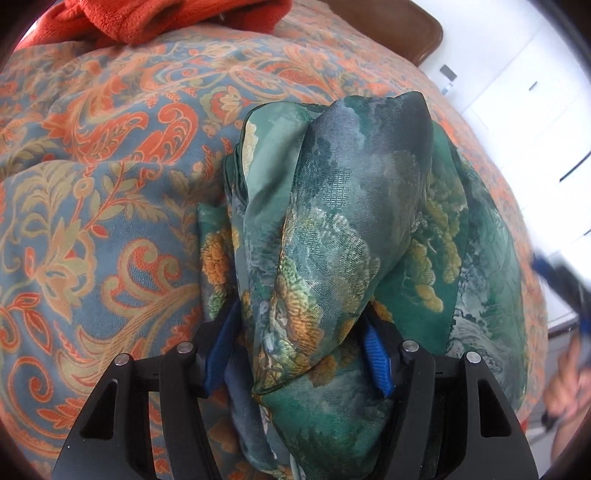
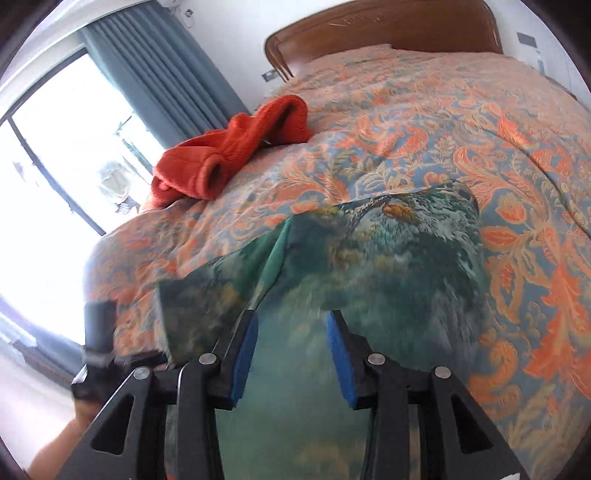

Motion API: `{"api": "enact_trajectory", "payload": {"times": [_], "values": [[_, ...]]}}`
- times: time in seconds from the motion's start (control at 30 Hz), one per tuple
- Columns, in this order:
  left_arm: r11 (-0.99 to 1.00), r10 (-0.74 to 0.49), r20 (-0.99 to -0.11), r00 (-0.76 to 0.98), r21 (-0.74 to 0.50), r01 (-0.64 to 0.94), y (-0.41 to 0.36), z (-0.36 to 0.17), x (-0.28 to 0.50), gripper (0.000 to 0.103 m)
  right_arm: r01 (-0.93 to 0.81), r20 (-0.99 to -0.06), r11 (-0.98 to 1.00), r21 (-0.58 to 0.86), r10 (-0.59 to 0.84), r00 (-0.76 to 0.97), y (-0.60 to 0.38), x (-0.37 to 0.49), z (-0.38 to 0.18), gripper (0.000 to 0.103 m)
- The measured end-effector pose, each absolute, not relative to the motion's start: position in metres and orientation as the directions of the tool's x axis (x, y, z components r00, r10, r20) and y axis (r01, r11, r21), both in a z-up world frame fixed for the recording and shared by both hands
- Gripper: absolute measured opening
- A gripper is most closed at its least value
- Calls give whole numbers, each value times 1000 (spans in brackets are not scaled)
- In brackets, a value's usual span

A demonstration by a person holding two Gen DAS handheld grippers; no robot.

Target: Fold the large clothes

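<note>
Room: we see a bedroom with a wooden headboard [image 2: 384,26], blue-grey curtains [image 2: 155,62] and a bright window [image 2: 55,155].
Surface: we work over a bed with a paisley bedspread [image 1: 110,155] in orange and blue.
Garment: our green printed garment [image 1: 332,221] lies bunched near the bed's near edge.
Left gripper [image 1: 299,354]: its blue pads clasp a thick bundle of that cloth.
Right gripper [image 2: 291,350]: jaws narrowly parted above the green cloth; we cannot tell whether they pinch it.
Elsewhere: we note a red fleece item [image 2: 229,147] lying well apart, towards the window.
</note>
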State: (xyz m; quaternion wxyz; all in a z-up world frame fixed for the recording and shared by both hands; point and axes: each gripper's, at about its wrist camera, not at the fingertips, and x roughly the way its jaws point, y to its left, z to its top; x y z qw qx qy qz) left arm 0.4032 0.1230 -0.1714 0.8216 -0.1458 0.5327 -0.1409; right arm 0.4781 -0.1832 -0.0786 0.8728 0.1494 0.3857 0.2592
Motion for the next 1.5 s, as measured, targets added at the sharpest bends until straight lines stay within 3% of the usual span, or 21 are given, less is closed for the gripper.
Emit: {"api": "enact_trajectory", "payload": {"times": [0.2, 0.3, 0.4, 0.5, 0.6, 0.63, 0.67, 0.73, 1.17, 1.4, 1.5], "values": [[912, -397, -827, 398, -406, 67, 125, -174, 403, 67, -413, -608, 832, 370, 553, 569, -187, 350, -98, 40], [916, -390, -828, 402, -393, 79, 124, -175, 401, 68, -351, -679, 877, 327, 477, 558, -172, 346, -140, 40], [923, -369, -831, 417, -381, 56, 123, -172, 399, 69, -305, -686, 889, 343, 459, 565, -169, 357, -165, 38], [946, -301, -824, 480, -322, 38, 119, -155, 386, 78, -266, -683, 892, 365, 451, 575, -170, 358, -161, 38], [958, -255, -791, 557, -284, 36, 115, -123, 362, 80, -272, -658, 906, 326, 424, 623, -175, 337, -137, 40], [962, -241, -782, 575, -272, 34, 114, -114, 355, 81, -275, -644, 912, 303, 409, 646, -179, 324, -126, 50], [966, -224, -772, 594, -256, 31, 113, -104, 348, 82, -268, -639, 922, 279, 387, 665, -183, 313, -119, 67], [976, -183, -754, 631, -218, 23, 110, -88, 333, 85, -237, -625, 943, 235, 333, 706, -190, 294, -110, 85], [1000, 26, -690, 723, 22, -16, 91, -47, 291, 88, -162, -629, 983, 80, 176, 757, -225, 232, -109, 85], [1000, 23, -721, 693, 17, -16, 90, -54, 289, 88, -164, -621, 983, 82, 180, 763, -229, 225, -112, 85], [998, -46, -755, 654, -58, 2, 105, -61, 290, 88, -173, -591, 981, 87, 190, 784, -234, 216, -104, 85]]}}
